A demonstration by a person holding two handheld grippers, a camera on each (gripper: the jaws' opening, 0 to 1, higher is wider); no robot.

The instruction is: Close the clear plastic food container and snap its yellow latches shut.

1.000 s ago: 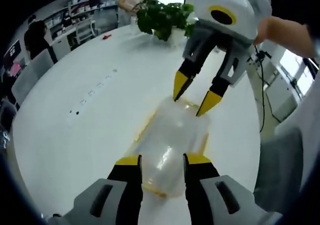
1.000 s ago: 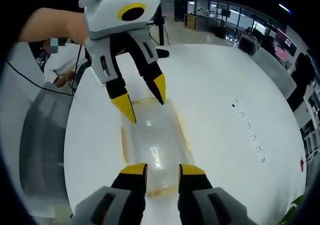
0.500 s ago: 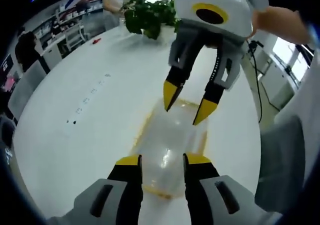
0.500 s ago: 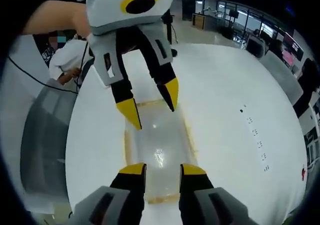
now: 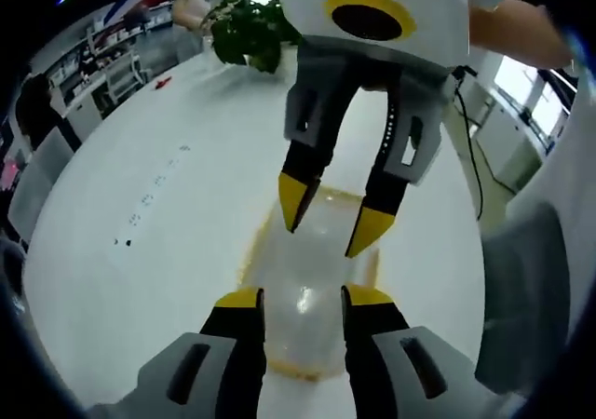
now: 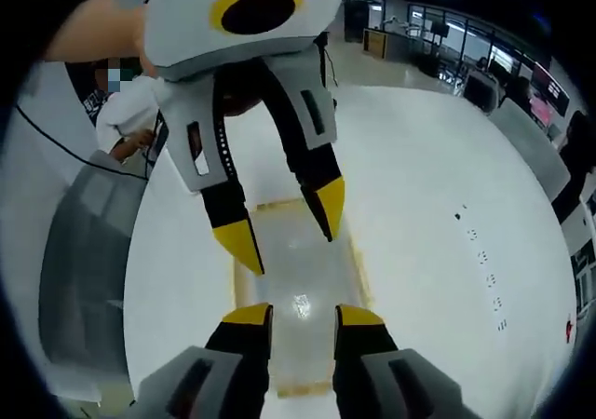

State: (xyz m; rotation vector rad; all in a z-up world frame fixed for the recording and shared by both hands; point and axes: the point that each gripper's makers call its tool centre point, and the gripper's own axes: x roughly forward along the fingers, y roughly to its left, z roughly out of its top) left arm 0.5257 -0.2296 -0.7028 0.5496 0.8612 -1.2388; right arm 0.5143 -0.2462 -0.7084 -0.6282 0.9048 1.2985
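Here both open claws, left (image 5: 299,298) and right (image 6: 303,312), face across the unlabelled container (image 5: 312,279).

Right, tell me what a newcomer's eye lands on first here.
In the left gripper view, the right gripper looms large, its open yellow tips just above the clear container on the white table. Nearer, the left gripper straddles the container's near end. A green plant sits far back.
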